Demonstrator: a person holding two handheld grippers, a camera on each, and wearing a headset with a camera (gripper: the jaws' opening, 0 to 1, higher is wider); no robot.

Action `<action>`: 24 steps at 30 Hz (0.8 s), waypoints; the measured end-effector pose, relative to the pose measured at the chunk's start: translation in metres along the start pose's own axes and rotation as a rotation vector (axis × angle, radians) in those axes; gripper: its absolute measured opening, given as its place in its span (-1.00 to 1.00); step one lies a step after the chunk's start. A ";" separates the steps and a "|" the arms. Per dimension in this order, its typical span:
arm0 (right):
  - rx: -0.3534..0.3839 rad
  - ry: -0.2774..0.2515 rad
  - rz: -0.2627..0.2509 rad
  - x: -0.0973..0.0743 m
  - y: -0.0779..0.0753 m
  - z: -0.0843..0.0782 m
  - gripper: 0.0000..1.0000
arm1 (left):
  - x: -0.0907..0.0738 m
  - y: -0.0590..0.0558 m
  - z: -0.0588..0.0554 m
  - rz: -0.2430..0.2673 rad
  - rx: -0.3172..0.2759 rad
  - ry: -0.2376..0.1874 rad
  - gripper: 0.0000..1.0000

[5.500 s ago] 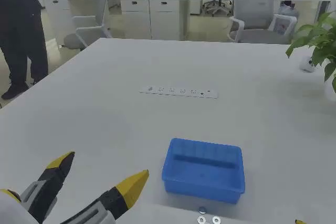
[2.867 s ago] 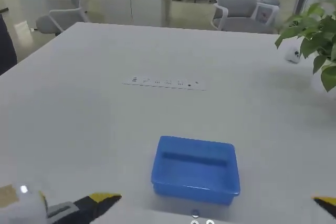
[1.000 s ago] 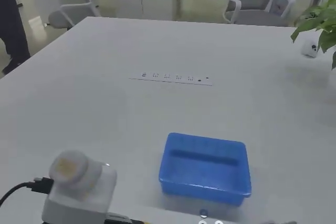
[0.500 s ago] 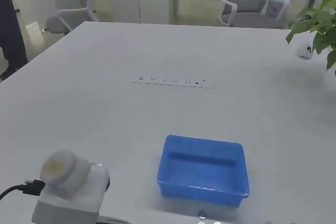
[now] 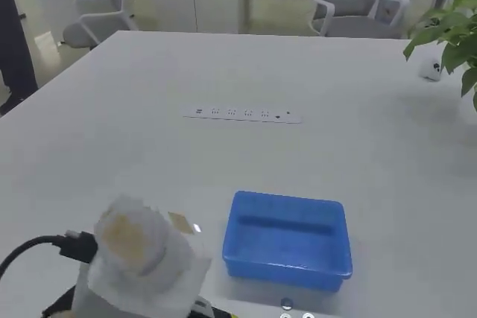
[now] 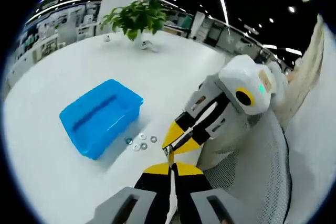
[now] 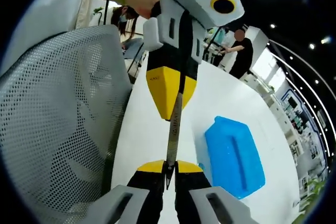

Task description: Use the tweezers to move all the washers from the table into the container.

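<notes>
As right gripper (image 7: 169,169) pinches tweezers (image 7: 175,124), ring-shaped washers (image 6: 140,142)

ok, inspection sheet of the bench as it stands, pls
Surface: white table, no spills or marks seen.
Job's things: blue container, nothing seen inside; a few washers loose on the table beside its near wall; tweezers held off the table.
Clutter: power strip beyond the container.
Grippers: left gripper and right gripper face each other, fingers of both shut on the tweezers.
Cables: black cable running to a gripper at near left.
Surroundings: potted plant at far right; mesh chair close by; office desks behind.
</notes>
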State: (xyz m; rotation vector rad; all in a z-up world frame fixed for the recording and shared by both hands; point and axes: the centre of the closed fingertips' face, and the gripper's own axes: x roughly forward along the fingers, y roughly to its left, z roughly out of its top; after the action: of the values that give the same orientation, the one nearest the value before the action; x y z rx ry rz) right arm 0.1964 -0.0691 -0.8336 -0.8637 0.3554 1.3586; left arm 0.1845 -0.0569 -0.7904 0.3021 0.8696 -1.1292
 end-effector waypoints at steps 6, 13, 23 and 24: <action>0.010 0.021 0.019 0.005 0.009 -0.007 -0.95 | 0.010 -0.008 -0.003 -0.018 0.079 0.058 -1.00; 0.003 0.034 -0.016 0.002 0.004 -0.009 -0.98 | 0.002 -0.009 0.003 -0.109 -0.190 -0.102 -1.00; -0.045 0.091 -0.062 0.005 -0.002 -0.012 -0.98 | -0.004 0.002 0.001 -0.045 -0.399 -0.198 -0.94; -0.037 0.089 -0.062 0.005 -0.002 -0.011 -0.98 | -0.003 0.002 0.000 -0.041 -0.423 -0.202 -0.89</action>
State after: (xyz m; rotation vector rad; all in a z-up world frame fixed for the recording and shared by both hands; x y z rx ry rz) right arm 0.2018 -0.0733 -0.8439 -0.9607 0.3701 1.2754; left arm 0.1857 -0.0537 -0.7889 -0.1768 0.9126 -0.9653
